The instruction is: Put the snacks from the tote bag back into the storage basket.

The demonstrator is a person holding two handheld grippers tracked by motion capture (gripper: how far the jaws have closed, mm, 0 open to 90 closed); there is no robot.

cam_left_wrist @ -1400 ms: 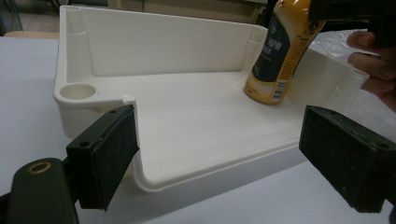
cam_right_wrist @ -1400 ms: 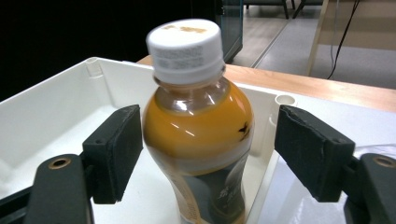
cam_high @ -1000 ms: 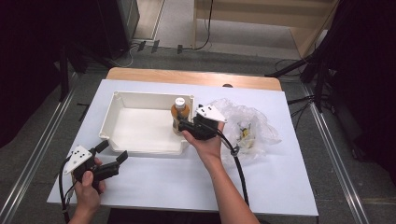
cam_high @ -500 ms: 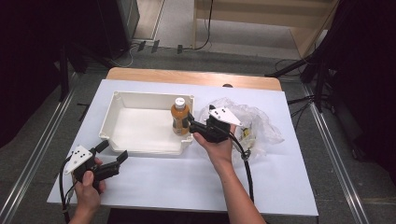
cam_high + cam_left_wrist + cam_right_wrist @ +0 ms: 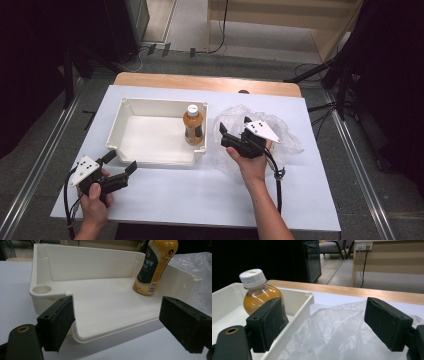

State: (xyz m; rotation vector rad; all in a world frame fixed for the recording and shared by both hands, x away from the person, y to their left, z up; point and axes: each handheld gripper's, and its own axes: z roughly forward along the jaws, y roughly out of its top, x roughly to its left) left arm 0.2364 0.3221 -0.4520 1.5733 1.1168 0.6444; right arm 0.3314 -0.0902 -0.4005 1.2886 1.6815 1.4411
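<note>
A bottle of orange drink [image 5: 193, 125] with a white cap stands upright in the right side of the white tray [image 5: 150, 136]. My right gripper [image 5: 233, 126] is open and empty, held over the crumpled clear plastic bag [image 5: 280, 135], a short way right of the bottle. In the right gripper view the bottle [image 5: 258, 293] shows behind the left jaw, inside the tray [image 5: 304, 302], with the bag [image 5: 337, 335] below. My left gripper [image 5: 121, 161] is open and empty by the tray's near left corner. The left gripper view faces the tray [image 5: 50, 290] and the bottle [image 5: 152, 267].
The tray and bag lie on a white-covered table [image 5: 200, 192] with a wooden edge [image 5: 200, 82] at the far side. The right gripper's cable [image 5: 276, 175] trails along the forearm. Dark equipment and floor cables lie beyond the table.
My right gripper let go of the bottle and drew back to the right over the plastic bag. The bottle stays standing in the tray. The left gripper has not moved.
</note>
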